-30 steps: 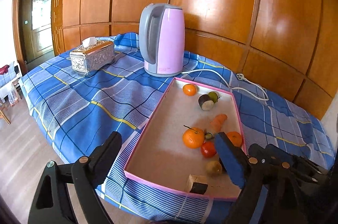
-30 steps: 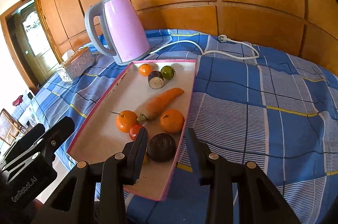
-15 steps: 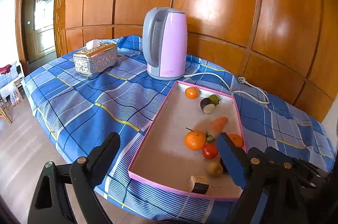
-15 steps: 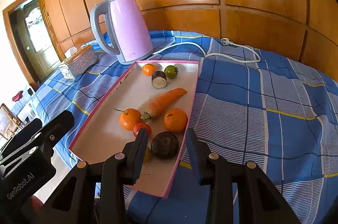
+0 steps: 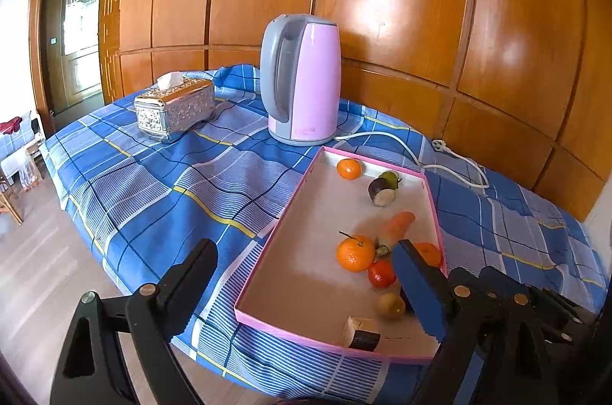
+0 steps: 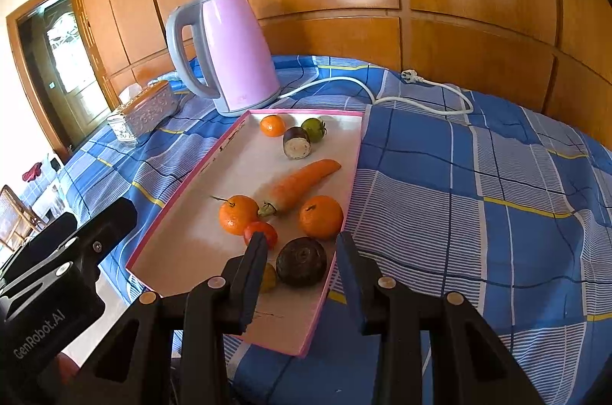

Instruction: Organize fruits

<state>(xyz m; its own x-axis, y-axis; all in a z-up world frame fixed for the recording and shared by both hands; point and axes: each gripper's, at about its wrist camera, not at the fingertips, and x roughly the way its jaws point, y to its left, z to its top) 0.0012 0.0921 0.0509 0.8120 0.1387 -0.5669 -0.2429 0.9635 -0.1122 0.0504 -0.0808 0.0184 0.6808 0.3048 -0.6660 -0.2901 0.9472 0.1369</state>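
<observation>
A pink-rimmed tray lies on the blue checked tablecloth. It holds oranges, a carrot, a small red fruit, a dark round fruit, a cut dark piece, a green fruit and a small orange. My right gripper is open and empty, its fingers either side of the dark round fruit, above it. My left gripper is open wide and empty, over the tray's near left rim. A yellowish fruit and a cut block lie near the front.
A pink electric kettle stands behind the tray, its white cord trailing right along the wooden wall. A silver tissue box sits at the back left. The table edge drops to the floor at the left and front.
Both grippers have drawn back and risen a little from the tray; the dark round fruit now sits further ahead between the right fingers. Both stay open. No fruit has moved.
</observation>
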